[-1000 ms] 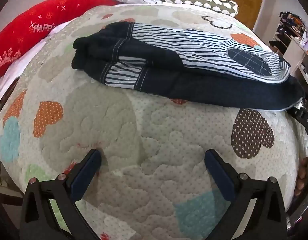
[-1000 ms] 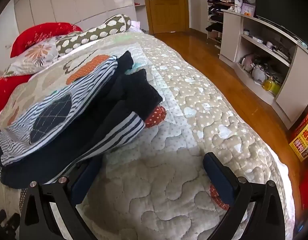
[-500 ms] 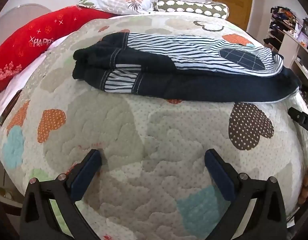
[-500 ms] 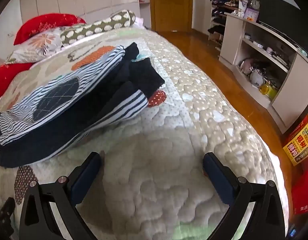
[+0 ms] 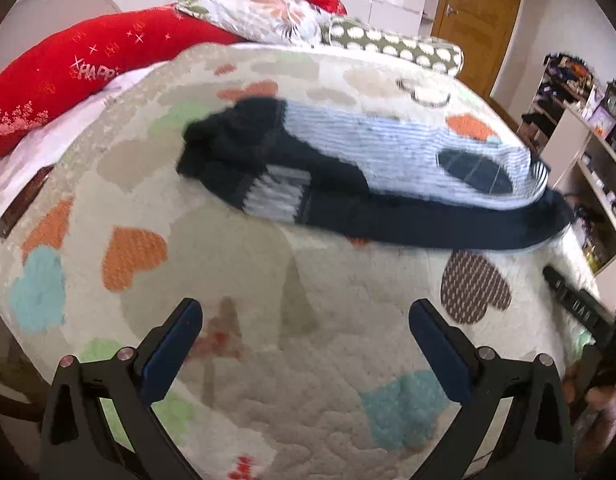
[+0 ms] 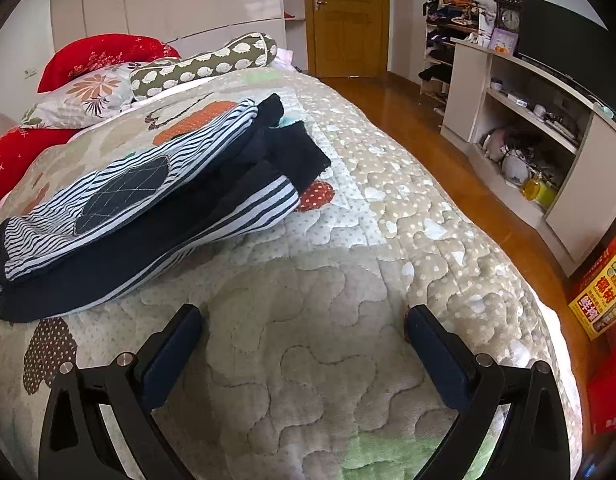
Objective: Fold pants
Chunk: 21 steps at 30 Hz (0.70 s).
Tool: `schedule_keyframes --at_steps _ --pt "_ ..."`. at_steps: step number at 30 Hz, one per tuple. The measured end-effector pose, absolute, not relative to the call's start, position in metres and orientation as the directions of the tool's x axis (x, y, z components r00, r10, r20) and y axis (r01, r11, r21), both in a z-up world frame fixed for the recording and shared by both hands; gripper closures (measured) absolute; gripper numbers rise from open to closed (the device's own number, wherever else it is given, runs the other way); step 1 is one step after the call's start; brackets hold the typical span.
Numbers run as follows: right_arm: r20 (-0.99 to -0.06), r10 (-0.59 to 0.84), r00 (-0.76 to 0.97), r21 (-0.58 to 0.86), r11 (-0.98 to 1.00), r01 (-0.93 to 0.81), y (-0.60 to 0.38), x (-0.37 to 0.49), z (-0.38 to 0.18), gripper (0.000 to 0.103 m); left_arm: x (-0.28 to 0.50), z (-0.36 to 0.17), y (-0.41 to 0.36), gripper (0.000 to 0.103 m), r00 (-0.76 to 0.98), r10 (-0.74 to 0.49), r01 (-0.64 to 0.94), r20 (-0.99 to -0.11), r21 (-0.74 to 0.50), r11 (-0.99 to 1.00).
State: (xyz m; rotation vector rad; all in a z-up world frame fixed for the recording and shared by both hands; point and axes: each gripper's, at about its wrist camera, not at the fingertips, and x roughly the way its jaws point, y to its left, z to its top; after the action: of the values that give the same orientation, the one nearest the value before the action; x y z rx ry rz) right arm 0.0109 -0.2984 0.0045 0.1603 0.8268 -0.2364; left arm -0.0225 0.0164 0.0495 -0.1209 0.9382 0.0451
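The pants [image 5: 348,176] are dark navy with white-striped panels and lie folded in a long flat bundle across the quilted bed [image 5: 268,300]. They also show in the right wrist view [image 6: 148,216] at the left. My left gripper [image 5: 304,344] is open and empty, well short of the pants, above the quilt. My right gripper [image 6: 302,344] is open and empty, off the bundle's near right end. The left wrist view is blurred.
Red pillows [image 5: 68,76], a floral pillow [image 5: 264,16] and a spotted bolster [image 6: 204,64] lie at the bed's head. A wooden floor [image 6: 408,112], shelving [image 6: 528,120] and a yellow box [image 6: 604,300] are on the right. The other gripper's body [image 5: 576,304] shows at right.
Both grippers have pulled back and risen from the pants, so the bundle looks smaller and farther. The pants have not moved. Both stay open.
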Motion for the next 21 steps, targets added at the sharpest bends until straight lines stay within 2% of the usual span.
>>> schedule_keyframes --at_steps 6,10,13,14,16,18,20,21 --pt "-0.749 -0.133 0.649 0.057 0.963 0.264 -0.299 0.009 0.005 0.0 -0.009 0.068 0.078 0.0 0.621 -0.035 -0.183 -0.783 -0.189 0.965" --pt "-0.729 -0.135 0.671 0.03 0.973 0.228 -0.303 0.0 0.023 0.01 0.004 0.072 0.105 0.001 0.621 -0.049 -0.204 -0.782 -0.221 0.954" --pt "-0.69 -0.129 0.712 0.035 0.977 0.211 -0.308 -0.009 0.047 0.01 0.023 0.072 0.111 0.02 0.595 -0.135 -0.18 -0.793 -0.295 0.938" --pt "-0.679 -0.106 0.727 0.054 0.98 0.194 -0.31 -0.01 0.058 0.01 0.03 0.071 0.11 0.031 0.581 -0.161 -0.176 -0.798 -0.316 0.932" --pt "-0.662 -0.042 0.748 0.108 0.983 0.151 -0.313 -0.005 0.076 0.01 0.044 0.068 0.108 0.036 0.552 -0.22 -0.166 -0.804 -0.365 0.916" --pt "-0.676 0.09 0.731 0.204 0.976 0.068 -0.313 0.01 0.088 0.011 0.061 0.064 0.104 0.036 0.528 -0.268 -0.149 -0.806 -0.399 0.905" --pt "-0.69 0.228 0.687 0.324 0.946 0.011 -0.315 0.028 0.091 0.023 0.078 0.059 0.099 0.036 0.502 -0.275 -0.148 -0.82 -0.395 0.907" --pt "-0.698 0.297 0.652 0.388 0.922 -0.006 -0.316 0.04 0.087 0.038 0.084 0.057 0.099 0.036 0.494 -0.278 -0.15 -0.824 -0.396 0.906"
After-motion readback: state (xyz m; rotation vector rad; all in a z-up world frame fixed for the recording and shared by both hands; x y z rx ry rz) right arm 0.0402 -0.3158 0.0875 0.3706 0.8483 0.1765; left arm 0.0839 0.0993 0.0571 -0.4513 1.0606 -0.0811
